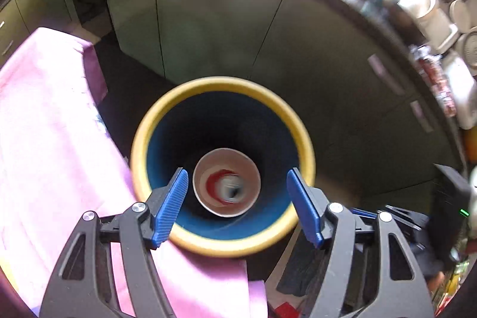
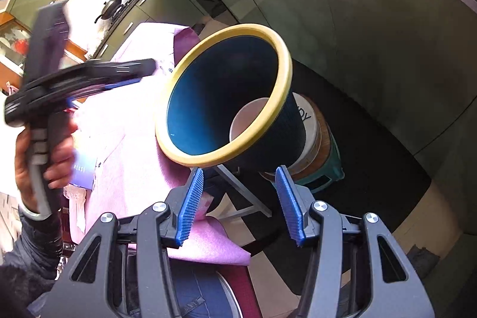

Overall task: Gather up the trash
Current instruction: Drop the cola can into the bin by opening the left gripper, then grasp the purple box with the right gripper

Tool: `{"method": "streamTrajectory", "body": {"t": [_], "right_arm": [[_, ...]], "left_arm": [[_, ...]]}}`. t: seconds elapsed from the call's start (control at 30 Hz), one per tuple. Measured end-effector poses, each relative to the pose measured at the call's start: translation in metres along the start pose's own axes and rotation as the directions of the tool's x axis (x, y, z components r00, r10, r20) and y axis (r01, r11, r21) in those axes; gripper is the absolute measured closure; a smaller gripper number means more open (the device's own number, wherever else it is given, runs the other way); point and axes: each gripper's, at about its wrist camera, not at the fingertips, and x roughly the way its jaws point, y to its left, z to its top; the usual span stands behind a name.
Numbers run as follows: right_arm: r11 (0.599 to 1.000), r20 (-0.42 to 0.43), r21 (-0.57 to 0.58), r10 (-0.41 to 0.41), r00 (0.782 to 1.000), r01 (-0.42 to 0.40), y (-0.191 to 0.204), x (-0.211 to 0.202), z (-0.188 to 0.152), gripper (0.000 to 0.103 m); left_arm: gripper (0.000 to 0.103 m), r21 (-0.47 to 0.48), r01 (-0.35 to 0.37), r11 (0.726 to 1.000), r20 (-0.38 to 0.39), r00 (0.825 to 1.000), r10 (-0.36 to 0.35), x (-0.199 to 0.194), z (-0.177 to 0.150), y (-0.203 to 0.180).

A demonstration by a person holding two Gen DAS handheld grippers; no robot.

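Note:
A dark blue trash bin with a yellow rim stands beside the pink-covered table; it also shows in the right wrist view. A white paper cup with red inside lies in the bin, partly visible in the right wrist view. My left gripper is open and empty above the bin's mouth. My right gripper is open and empty just in front of the bin's rim. The left gripper, held in a hand, appears blurred in the right wrist view.
The pink cloth table lies left of the bin. Green kitchen cabinets stand behind. A round stool sits right of the bin. A cluttered counter curves along the right.

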Motion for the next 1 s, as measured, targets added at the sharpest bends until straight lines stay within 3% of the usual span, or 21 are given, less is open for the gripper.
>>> {"method": "streamTrajectory", "body": {"t": [0.13,0.3,0.47,0.57,0.73,0.87,1.0], "right_arm": [[0.999,-0.012,-0.05,0.017,1.0,-0.018,0.02,0.005,-0.002,0.052],[0.979,-0.04,-0.197,0.05,0.998,-0.057,0.068,0.017,-0.004,0.047],[0.912,-0.102,-0.382,0.12,0.987,-0.15,0.138,0.04,-0.008,0.046],[0.838,-0.149,-0.494,0.18,0.972,-0.231,0.184,0.053,-0.011,0.041],[0.665,-0.201,-0.683,0.229,0.953,-0.304,0.265,0.073,-0.024,0.027],[0.498,-0.206,-0.814,0.232,0.951,-0.298,0.323,0.087,-0.044,0.017],[0.352,-0.165,-0.909,0.184,0.969,-0.222,0.354,0.113,-0.054,0.01]], "left_arm": [[0.03,-0.013,0.035,0.999,0.107,0.994,-0.033,-0.063,-0.032,0.007],[0.025,-0.051,0.08,0.995,0.197,0.978,-0.068,-0.129,-0.08,0.032],[0.025,-0.121,0.076,0.99,0.27,0.962,-0.041,-0.183,-0.135,0.07],[0.02,-0.178,0.01,0.984,0.322,0.945,0.049,-0.22,-0.171,0.098],[0.013,-0.298,-0.062,0.953,0.381,0.907,0.178,-0.263,-0.226,0.142],[0.008,-0.36,-0.069,0.93,0.405,0.887,0.222,-0.278,-0.257,0.171],[0.007,-0.36,-0.051,0.932,0.422,0.881,0.211,-0.278,-0.271,0.179]]}}
